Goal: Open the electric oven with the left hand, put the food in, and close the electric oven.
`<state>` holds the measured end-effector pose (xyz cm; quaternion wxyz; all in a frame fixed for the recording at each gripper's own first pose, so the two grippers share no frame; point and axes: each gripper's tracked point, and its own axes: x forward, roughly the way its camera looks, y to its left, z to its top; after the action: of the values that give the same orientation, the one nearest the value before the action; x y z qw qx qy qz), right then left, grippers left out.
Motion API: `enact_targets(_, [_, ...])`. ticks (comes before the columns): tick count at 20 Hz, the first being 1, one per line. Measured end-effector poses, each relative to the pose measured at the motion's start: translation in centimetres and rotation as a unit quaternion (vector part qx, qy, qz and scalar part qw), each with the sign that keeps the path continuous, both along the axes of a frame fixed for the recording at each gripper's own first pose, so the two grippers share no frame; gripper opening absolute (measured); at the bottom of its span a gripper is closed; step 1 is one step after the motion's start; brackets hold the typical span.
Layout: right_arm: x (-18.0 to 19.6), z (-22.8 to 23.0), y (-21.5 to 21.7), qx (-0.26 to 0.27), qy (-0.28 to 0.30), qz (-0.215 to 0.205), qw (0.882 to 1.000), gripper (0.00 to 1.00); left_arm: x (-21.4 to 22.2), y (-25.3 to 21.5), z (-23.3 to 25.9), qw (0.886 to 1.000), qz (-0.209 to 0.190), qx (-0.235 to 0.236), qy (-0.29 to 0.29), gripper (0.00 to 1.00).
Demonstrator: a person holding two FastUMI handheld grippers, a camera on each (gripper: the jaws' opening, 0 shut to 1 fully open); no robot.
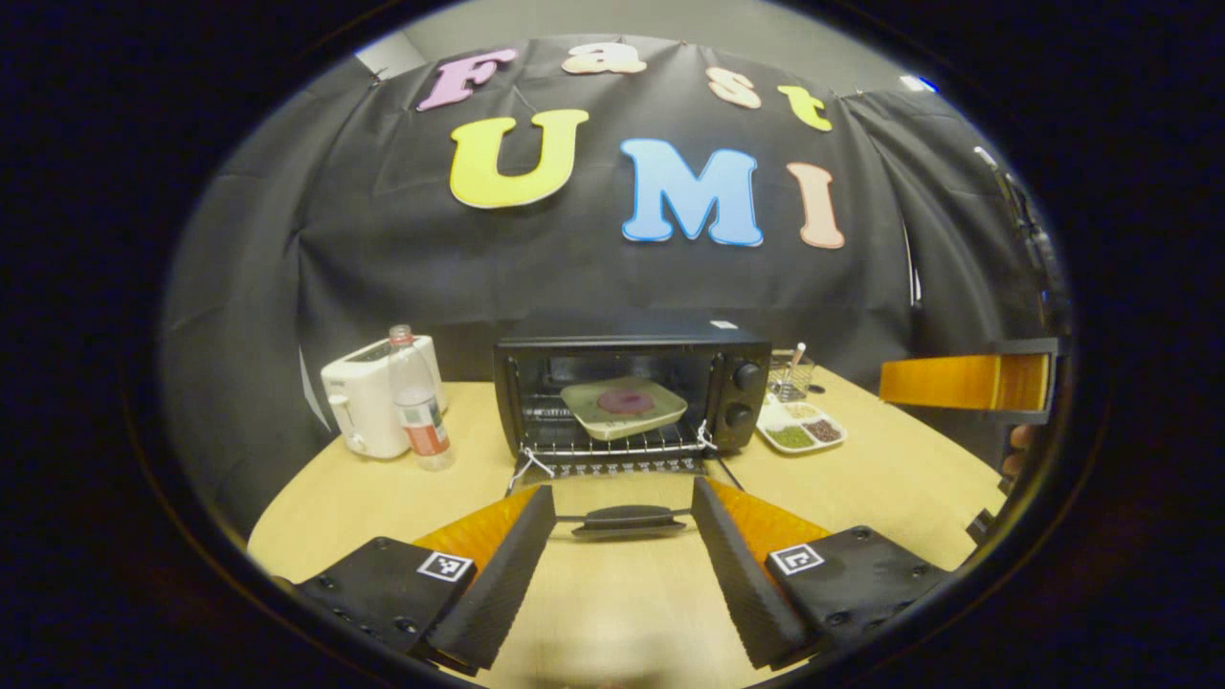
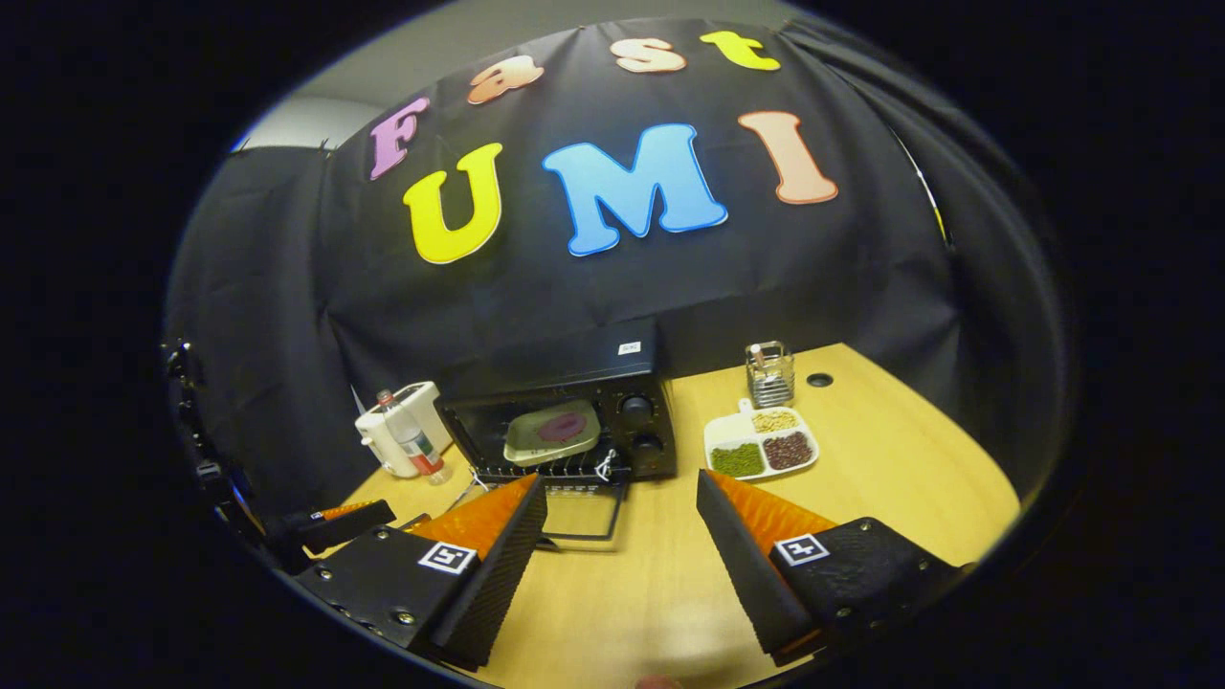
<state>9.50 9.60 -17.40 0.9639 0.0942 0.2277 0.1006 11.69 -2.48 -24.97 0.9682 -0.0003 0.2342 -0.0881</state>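
Black oven (image 1: 632, 392) at the far side of the counter (image 1: 890, 478), door (image 1: 627, 512) folded down flat toward the near side. Inside on the rack, a plate (image 1: 622, 407) with round purple food (image 1: 627, 399). Left claw (image 1: 622, 565) wide open, holding nothing, just near the door handle (image 1: 629, 520). Right claw (image 2: 622, 565) wide open too, holding nothing. Left of the oven, a white toaster (image 1: 368, 397) and a bottle (image 1: 418, 407). Right of it, a tray of beans (image 1: 799, 426).
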Motion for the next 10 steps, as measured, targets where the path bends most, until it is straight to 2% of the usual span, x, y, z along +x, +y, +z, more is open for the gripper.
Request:
enact_targets(2, [-0.7, 1.1, -1.6, -0.034, -0.022, -0.007, 0.999, 0.98, -0.1, -0.6, -2.4, 1.0, -0.003, 0.007, 0.028, 1.0])
enact_targets(7, [-2.2, 3.6, -5.3, -0.102, -0.075, -0.024, 0.992, 0.98, 0.7, -2.1, -6.8, 0.997, -0.004, 0.001, 0.077, 0.97])
enact_targets(8, [-2.5, 3.7, -6.0, -0.117, -0.081, -0.029, 0.989, 0.98, 0.8, -2.3, -7.7, 0.996, 0.001, -0.003, 0.085, 1.0])
enact_targets(10, [-2.9, 3.9, -7.1, -0.128, -0.08, -0.041, 0.988, 0.98, 0.9, -2.7, -9.4, 0.994, 0.009, -0.013, 0.105, 0.97])
